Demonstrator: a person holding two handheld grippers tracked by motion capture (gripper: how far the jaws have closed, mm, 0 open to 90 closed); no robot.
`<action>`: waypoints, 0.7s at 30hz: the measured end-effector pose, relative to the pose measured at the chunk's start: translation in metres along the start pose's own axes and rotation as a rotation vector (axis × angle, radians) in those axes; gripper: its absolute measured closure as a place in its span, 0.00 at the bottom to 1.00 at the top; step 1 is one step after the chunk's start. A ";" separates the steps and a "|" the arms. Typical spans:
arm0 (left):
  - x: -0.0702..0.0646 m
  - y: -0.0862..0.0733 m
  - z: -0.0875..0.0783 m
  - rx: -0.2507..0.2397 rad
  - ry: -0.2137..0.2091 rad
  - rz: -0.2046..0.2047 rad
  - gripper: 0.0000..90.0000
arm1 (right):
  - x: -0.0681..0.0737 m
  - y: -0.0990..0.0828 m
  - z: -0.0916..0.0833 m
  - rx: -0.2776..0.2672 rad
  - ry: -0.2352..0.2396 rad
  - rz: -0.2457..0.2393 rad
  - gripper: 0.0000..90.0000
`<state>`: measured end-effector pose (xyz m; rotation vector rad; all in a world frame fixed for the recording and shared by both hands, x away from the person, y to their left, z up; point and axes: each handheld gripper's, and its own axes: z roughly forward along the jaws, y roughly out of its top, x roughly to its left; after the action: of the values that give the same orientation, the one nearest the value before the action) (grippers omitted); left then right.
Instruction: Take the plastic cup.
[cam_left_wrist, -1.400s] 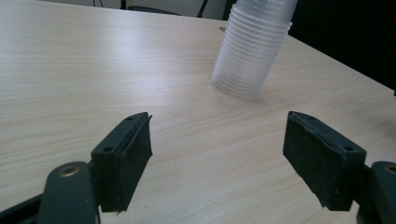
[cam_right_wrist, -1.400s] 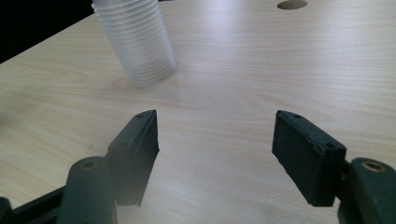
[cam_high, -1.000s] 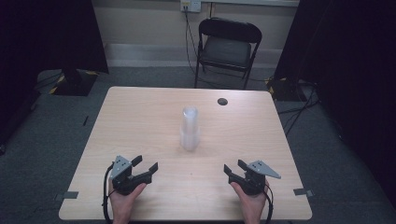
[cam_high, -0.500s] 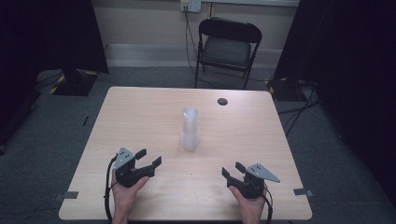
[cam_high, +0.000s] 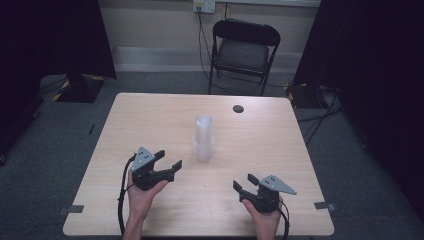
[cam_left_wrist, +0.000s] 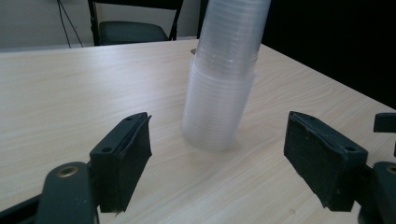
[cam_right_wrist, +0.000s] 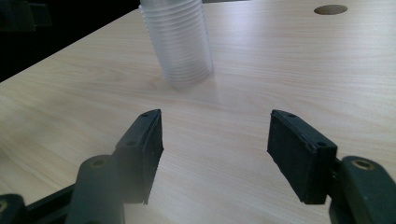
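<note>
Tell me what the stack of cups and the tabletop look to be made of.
Stack of cups: likely thin translucent plastic, cloudy white, with fine nested rims showing as ridges. Tabletop: pale wood or wood-look laminate, matte, with straight grain lines.

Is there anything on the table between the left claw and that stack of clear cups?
Nothing visible. Between the left claw and the stack of clear cups lies only bare table. Its jaws have just been opening, stand apart with nothing between them, and point at the stack in the left gripper view.

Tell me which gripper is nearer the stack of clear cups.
Left. The left gripper sits just left of the stack of clear cups, open; the right gripper is farther back, to its right.
</note>
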<state>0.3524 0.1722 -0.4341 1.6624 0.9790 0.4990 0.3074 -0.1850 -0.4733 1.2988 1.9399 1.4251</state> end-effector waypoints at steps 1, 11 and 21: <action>0.000 0.002 0.001 -0.005 -0.007 -0.001 0.25 | 0.001 0.000 0.000 -0.001 -0.002 -0.007 0.39; 0.003 0.026 0.016 0.013 -0.008 0.010 0.24 | 0.005 0.000 0.003 0.015 0.013 -0.021 0.39; 0.007 0.049 0.033 0.009 -0.045 0.005 0.24 | 0.007 0.000 0.004 0.021 0.006 -0.031 0.39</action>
<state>0.3981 0.1549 -0.4005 1.6777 0.9462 0.4592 0.3067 -0.1766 -0.4738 1.2692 1.9756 1.3994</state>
